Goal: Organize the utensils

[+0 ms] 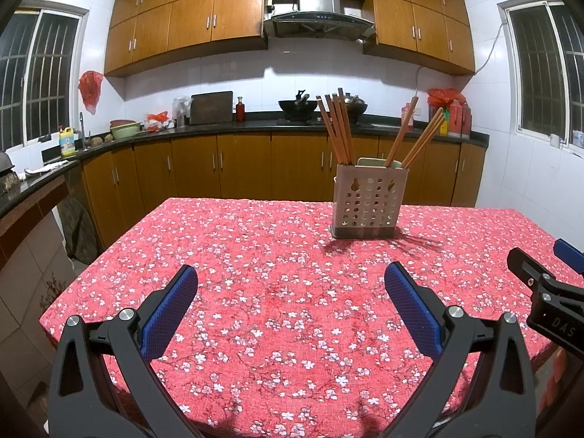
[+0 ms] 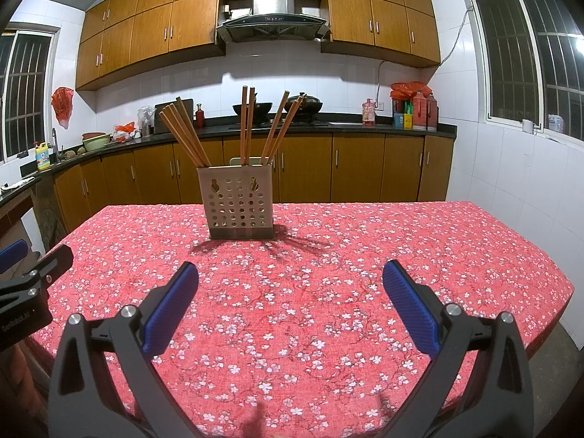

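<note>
A pale perforated utensil holder (image 1: pixel 369 200) (image 2: pixel 239 204) stands upright on the table with the red floral cloth (image 1: pixel 255 284) (image 2: pixel 328 255). Several wooden chopsticks (image 1: pixel 337 127) (image 2: pixel 186 133) lean out of it in separate bunches. My left gripper (image 1: pixel 290 277) hovers open over the cloth, well short of the holder, which is ahead and to its right. My right gripper (image 2: pixel 290 273) is open too, with the holder ahead and slightly left. Nothing lies between either pair of blue pads. Each gripper shows at the edge of the other's view.
Brown base cabinets and a dark countertop (image 2: pixel 328 124) run behind the table, with woks (image 1: pixel 297 104), bottles and bowls on them. The table's left edge (image 1: pixel 102 255) drops to a tiled floor. A white tiled wall (image 2: pixel 511 182) is close on the right.
</note>
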The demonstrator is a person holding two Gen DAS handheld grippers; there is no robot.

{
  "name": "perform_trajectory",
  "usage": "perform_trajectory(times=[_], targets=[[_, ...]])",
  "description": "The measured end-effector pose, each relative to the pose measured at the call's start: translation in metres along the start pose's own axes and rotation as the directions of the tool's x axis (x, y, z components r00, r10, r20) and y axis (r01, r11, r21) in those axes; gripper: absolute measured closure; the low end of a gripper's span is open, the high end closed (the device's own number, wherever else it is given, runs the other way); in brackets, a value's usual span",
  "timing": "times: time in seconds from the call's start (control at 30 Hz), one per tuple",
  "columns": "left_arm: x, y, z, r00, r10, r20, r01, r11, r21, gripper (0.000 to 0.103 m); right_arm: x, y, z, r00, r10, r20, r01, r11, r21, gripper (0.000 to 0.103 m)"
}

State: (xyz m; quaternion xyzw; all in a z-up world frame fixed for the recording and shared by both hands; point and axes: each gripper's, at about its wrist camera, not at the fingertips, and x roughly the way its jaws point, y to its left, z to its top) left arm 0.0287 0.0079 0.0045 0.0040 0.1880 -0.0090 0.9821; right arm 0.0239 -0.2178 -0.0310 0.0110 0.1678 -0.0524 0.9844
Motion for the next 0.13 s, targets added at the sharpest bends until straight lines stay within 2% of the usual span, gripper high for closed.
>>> perform_trajectory(times=[0.13], targets=[[-0.0008, -0.0004, -0.0016, 1.0, -0.003, -0.004, 0.003, 1.0, 0.0, 0.002, -0.0001, 0.0005, 0.0, 1.0, 0.0, 0.0, 0.0, 1.0, -0.001, 0.004]])
